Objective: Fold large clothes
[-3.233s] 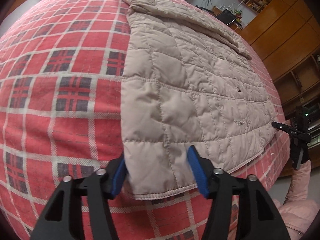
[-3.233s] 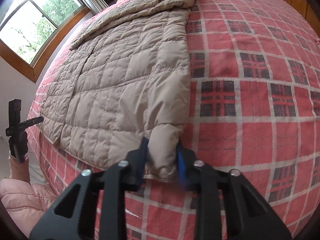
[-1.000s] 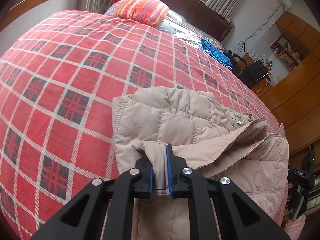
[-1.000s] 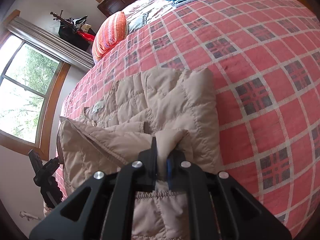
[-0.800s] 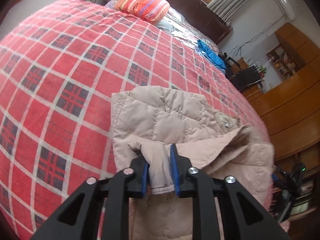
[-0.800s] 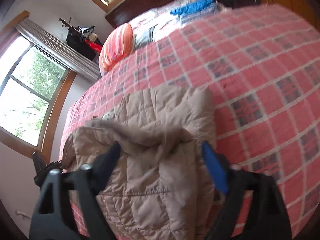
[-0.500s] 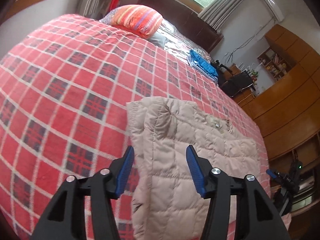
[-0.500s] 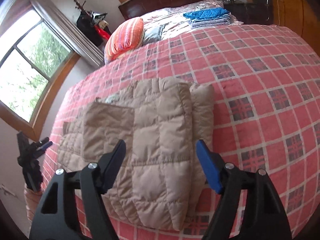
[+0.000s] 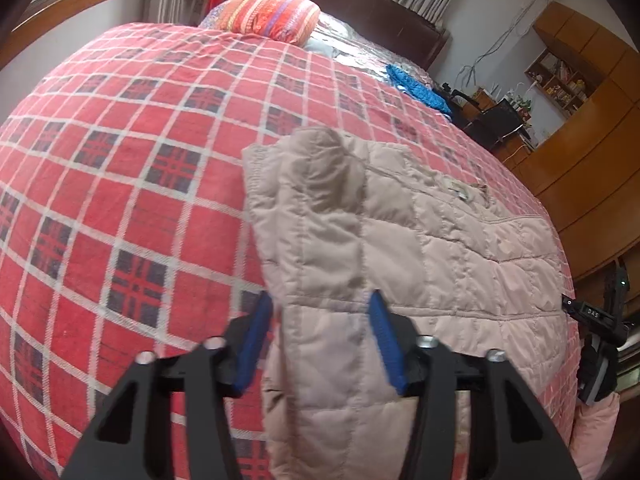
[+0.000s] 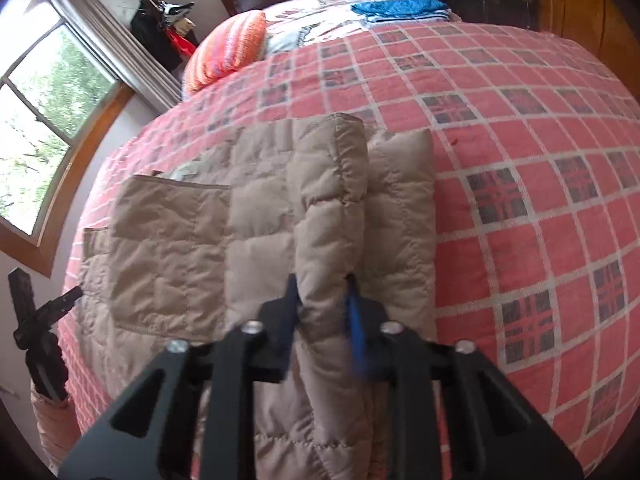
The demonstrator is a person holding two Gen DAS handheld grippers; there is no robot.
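**Quilted jacket, folded, on plaid bedspread**

Left gripper (image 9: 318, 320): jaws wide, holding nothing, straddling the quilted jacket (image 9: 420, 248) at its near edge. Right gripper (image 10: 322, 298): jaws narrowed against a raised jacket ridge, probably to grip for another fold. Beyond the jacket: plaid bedspread (image 9: 132, 152), striped pillow (image 9: 272, 16).

jacket (image 9: 420, 248) hem cut off below, right tongs (image 10: 322, 300) grip perhaps blurred

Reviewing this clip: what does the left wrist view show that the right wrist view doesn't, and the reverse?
Left wrist only: the open left hand-held gripper astride the jacket's edge, and wooden cabinets. Right wrist only: the right hand-held gripper closing around a jacket fold, and a window. Both: jacket, plaid bedspread, striped pillow, blue clothes.
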